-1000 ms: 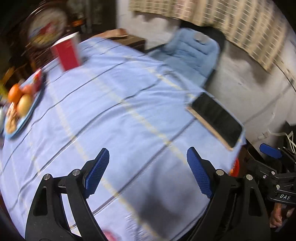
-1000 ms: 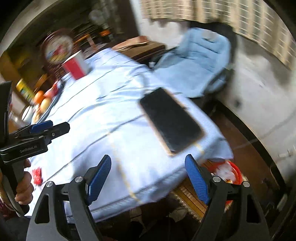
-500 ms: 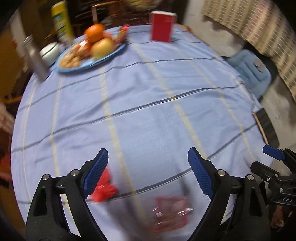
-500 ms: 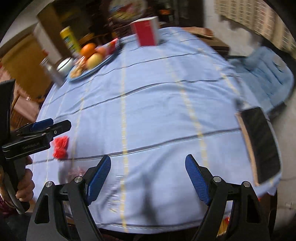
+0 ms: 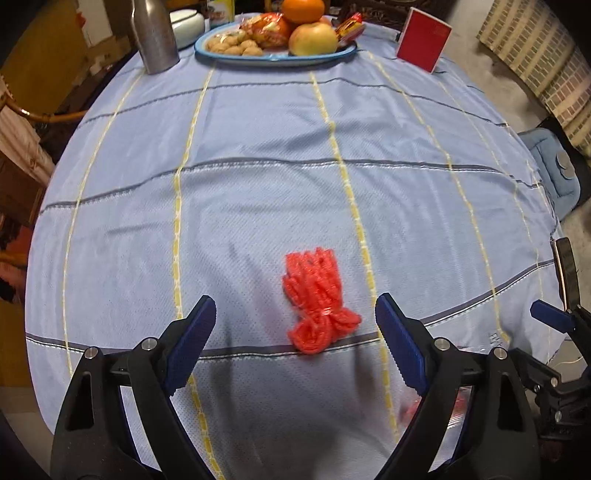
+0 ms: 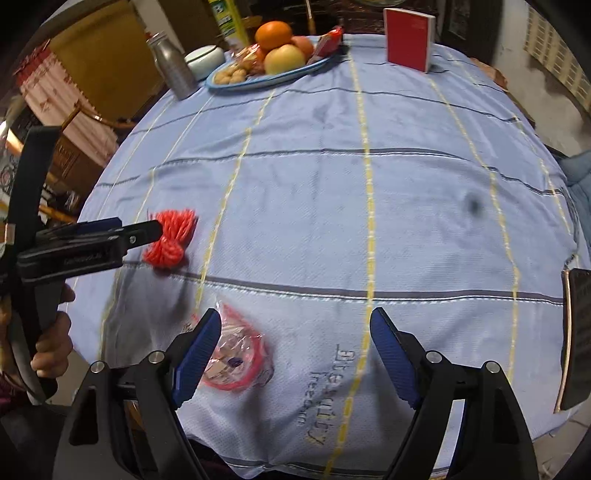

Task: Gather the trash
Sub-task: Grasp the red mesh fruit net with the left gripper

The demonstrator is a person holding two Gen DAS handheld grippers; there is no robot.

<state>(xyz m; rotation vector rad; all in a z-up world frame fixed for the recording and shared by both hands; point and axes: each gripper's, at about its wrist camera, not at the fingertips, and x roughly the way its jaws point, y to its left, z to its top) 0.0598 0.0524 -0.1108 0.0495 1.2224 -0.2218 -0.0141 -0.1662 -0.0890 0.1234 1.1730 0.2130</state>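
red mesh bundle ahead of my left hand-held gripper

the red mesh bundle (image 5: 318, 300) lies on the blue striped cloth of the bench (image 5: 258, 192), low in the centre of the left wrist view, between and just beyond the blue pads of my left hand-held gripper (image 5: 295, 345). that gripper's jaws stand wide apart, holding nothing. in the right wrist view the same bundle (image 6: 170, 239) sits at middle left, with the left gripper's tip just at its edge; i cannot tell if they touch.

a clear wrapper with a red rim (image 6: 236, 360) lies near the bench's front edge, lower left of the right wrist view, partly behind the left pad of my right hand-held gripper (image 6: 295, 356), whose jaws are also spread wide and empty.

at the top of both views: a blue-rimmed plate (image 5: 275, 57) with fruit and snacks, a metal bottle (image 5: 153, 33), and a red box (image 5: 424, 38) standing upright. a dark flat device (image 6: 576, 339) lies at the right edge.
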